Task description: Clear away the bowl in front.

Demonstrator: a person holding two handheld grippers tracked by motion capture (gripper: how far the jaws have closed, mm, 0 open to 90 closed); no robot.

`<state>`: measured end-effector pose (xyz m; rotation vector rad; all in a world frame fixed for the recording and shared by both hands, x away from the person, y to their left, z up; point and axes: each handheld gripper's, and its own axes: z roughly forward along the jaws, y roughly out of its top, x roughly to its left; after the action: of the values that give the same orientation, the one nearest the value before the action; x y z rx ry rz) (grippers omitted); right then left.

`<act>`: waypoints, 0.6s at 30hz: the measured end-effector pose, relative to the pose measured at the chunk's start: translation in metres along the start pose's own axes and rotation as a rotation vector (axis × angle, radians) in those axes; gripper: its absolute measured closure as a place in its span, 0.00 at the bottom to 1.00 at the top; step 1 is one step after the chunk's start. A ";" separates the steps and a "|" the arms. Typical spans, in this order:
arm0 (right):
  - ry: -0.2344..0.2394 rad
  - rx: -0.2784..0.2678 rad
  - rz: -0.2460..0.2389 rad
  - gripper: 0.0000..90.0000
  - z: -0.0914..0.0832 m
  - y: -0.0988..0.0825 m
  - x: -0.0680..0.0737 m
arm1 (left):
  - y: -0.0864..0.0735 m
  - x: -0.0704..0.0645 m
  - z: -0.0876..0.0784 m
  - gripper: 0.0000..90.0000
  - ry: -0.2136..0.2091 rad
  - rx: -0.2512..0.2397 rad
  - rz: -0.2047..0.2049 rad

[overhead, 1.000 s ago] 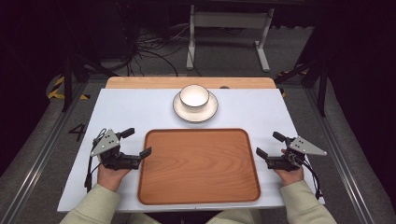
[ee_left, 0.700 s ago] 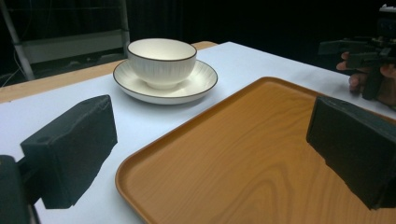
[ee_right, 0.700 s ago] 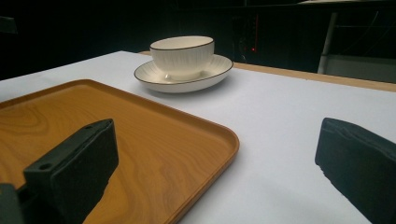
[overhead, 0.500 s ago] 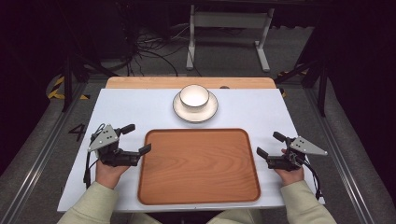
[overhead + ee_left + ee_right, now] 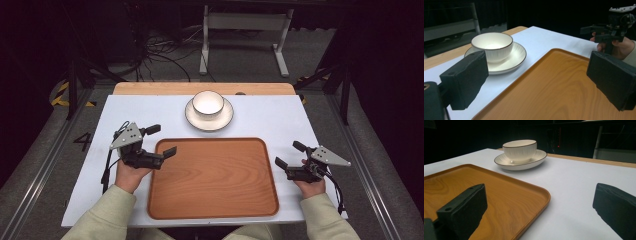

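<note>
A white cup [image 5: 208, 102] stands on a white saucer [image 5: 220, 120] at the far middle of the table. In front of it lies an empty wooden tray [image 5: 215, 180]. My left gripper [image 5: 161, 140] is open over the tray's near-left corner with nothing between its fingers. My right gripper [image 5: 289, 154] is open just off the tray's right edge, also holding nothing. The left gripper view looks across the tray [image 5: 554, 85] to the cup [image 5: 492, 47], with my left gripper [image 5: 539, 70] wide apart. In the right gripper view my right gripper [image 5: 541, 205] straddles the tray's rim [image 5: 544, 195], and the cup [image 5: 520, 149] is farther off.
A white sheet [image 5: 270, 120] covers the table, with a wooden strip [image 5: 150, 88] along its far edge. Beyond the table stand a metal frame [image 5: 245, 22] and loose cables [image 5: 155, 55] on the floor. Rails run along both sides.
My left gripper has moved forward and to the right, toward the tray's corner. The right gripper has stayed where it was.
</note>
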<state>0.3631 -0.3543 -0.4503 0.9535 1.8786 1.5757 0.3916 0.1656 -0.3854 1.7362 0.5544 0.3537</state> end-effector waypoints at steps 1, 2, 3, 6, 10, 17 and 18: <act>0.000 0.000 0.000 0.00 0.000 0.000 0.000 | 0.002 0.000 0.005 0.05 -0.007 0.001 -0.004; 0.001 0.001 -0.001 0.00 0.000 0.000 0.000 | 0.004 0.001 0.008 0.05 -0.013 0.000 -0.006; 0.001 0.000 -0.001 0.00 0.000 0.000 0.000 | 0.006 0.001 0.012 0.05 -0.021 0.008 -0.006; 0.001 0.000 -0.001 0.00 0.000 0.000 0.000 | 0.010 0.001 0.019 0.05 -0.026 0.019 0.003; 0.001 0.001 0.001 0.00 0.000 0.000 0.000 | 0.018 0.002 0.030 0.06 -0.045 0.026 0.013; 0.000 0.001 0.000 0.00 0.000 0.000 0.000 | 0.028 0.005 0.046 0.05 -0.066 0.038 0.015; -0.001 0.001 -0.001 0.00 0.000 0.000 0.000 | 0.029 0.005 0.049 0.05 -0.066 0.042 0.017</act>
<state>0.3633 -0.3542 -0.4504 0.9539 1.8795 1.5736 0.4260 0.1232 -0.3687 1.7879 0.5028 0.2980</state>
